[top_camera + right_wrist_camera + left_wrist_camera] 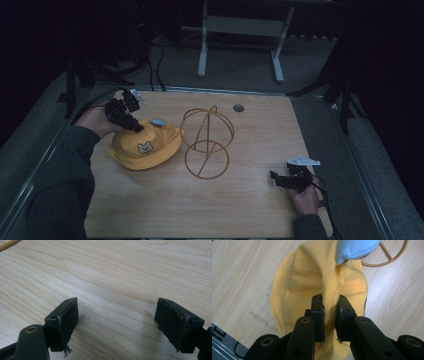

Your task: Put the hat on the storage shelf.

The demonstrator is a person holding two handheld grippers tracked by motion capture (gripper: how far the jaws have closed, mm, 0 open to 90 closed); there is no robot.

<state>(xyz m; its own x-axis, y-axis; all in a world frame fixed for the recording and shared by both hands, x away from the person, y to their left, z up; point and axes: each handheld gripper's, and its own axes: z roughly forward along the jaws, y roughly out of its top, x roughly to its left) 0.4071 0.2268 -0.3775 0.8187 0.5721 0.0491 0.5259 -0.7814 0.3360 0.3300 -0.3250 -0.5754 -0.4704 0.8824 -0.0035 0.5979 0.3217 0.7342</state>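
A yellow child's hat (145,146) with a bear face on its front and a small blue ear lies on the left half of the wooden table (250,130). My left gripper (134,127) is at the hat's top rear and is shut on a pinched fold of the yellow fabric (330,303). The blue ear (354,248) hangs just beyond the jaws. A gold wire hat stand (206,142) rises to the right of the hat. My right gripper (275,178) rests low near the table's front right, open, with bare wood between its jaws (116,315).
A round cable hole (238,107) sits in the table's far edge. Behind the table stand white frame legs (202,45) and dark tripod legs on grey carpet. A strip of the wire stand's base (8,245) shows at the right gripper view's top left.
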